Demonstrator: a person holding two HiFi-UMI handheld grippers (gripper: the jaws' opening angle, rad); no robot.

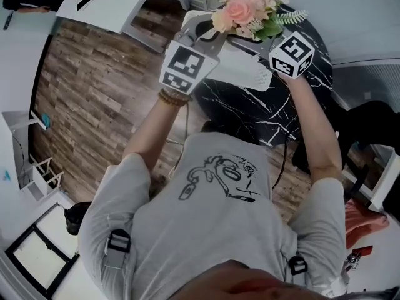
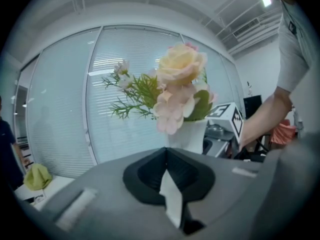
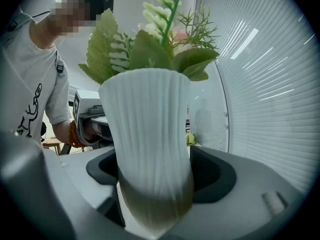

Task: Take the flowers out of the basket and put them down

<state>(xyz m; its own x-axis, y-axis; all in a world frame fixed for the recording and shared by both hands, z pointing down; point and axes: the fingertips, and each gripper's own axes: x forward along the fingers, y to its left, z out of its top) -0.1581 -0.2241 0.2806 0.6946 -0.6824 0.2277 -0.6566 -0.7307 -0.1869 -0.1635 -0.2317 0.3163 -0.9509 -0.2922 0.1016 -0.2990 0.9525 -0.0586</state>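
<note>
Right gripper (image 3: 156, 211): jaws clamped on the lower body of a white ribbed vase (image 3: 147, 134). The vase carries the flowers (image 1: 240, 10) upright, over a black marble table (image 1: 250, 111). Left gripper (image 2: 170, 194): jaws closed together, gripping nothing, facing the vase nearby.

Right gripper (image 3: 155, 211) closed low on a white ribbed vase (image 3: 150, 134), upright and centred. Above its rim, green leaves (image 3: 150, 51), a fern frond (image 3: 162, 11), a hint of pink flower (image 3: 181, 35). Left, a beaded wrist (image 3: 75, 134); right, window blinds (image 3: 265, 84).
</note>
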